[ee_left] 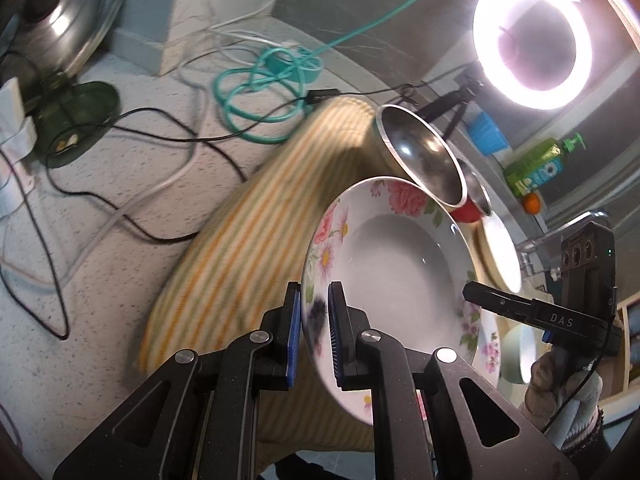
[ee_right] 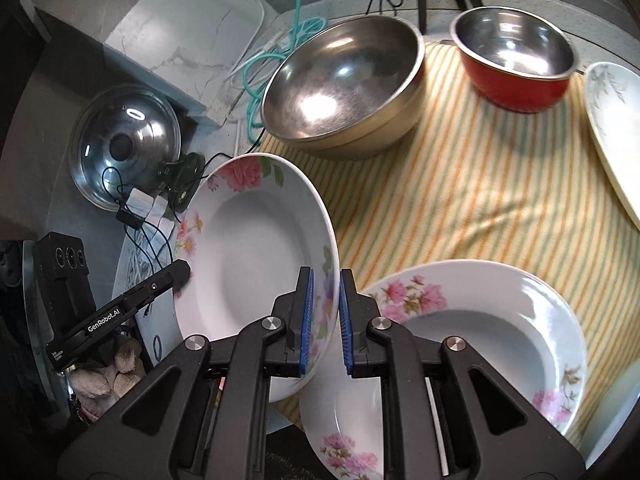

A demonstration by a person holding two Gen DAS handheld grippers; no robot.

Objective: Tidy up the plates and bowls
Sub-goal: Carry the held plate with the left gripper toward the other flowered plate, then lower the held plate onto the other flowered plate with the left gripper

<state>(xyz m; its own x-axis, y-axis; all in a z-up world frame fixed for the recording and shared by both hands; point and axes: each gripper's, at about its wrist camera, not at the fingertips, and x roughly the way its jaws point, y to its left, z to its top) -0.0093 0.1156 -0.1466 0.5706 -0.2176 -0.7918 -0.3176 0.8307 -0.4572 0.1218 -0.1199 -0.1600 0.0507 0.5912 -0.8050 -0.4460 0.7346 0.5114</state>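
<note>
We hold the floral deep plate [ee_right: 256, 248] tilted above the striped cloth [ee_right: 480, 208] — left gripper [ee_left: 314, 336] and right gripper [ee_right: 325, 320] each pinching opposite rims. If one hand pulls unevenly, the smooth rim may slip out — and the plate would fall onto the floral plate below [ee_right: 480, 332]

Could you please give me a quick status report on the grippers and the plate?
Left gripper and right gripper both shut on floral plate, held tilted above striped cloth. Second floral plate lies just beneath.
</note>
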